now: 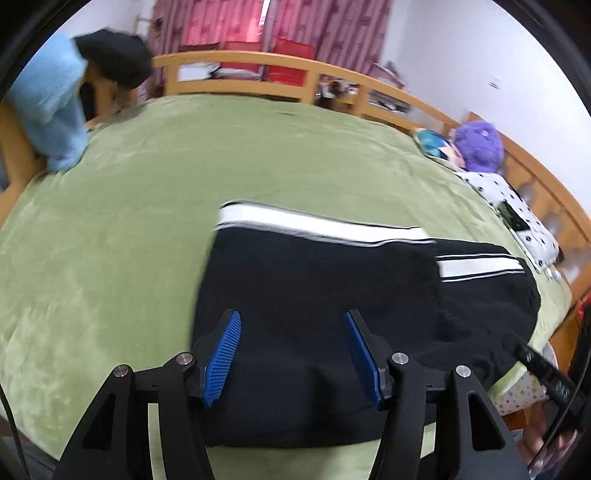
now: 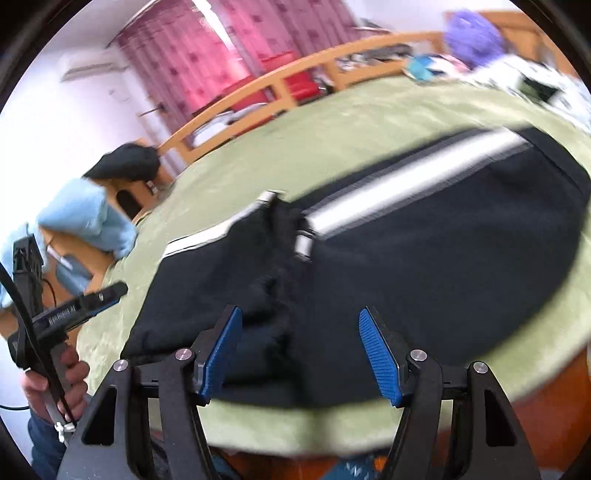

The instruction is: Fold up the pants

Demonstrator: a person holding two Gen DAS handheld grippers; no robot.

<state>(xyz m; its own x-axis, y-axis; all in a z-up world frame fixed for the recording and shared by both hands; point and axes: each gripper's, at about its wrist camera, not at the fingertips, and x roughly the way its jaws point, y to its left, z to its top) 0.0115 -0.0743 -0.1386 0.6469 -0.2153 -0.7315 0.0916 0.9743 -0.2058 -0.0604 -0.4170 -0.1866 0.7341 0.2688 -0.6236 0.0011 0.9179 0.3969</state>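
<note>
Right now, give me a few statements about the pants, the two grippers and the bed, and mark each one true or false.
1. The black pants lie on a green blanket. True.
2. The left gripper is clamped on the pants. False: its jaws stand open with no cloth between them.
3. The pants carry a white side stripe. True.
4. The right gripper is shut. False: its jaws are spread apart above the pants.
5. A purple plush toy sits near the bed's wooden rail. True.
6. The curtains are blue. False: they are pink.
</note>
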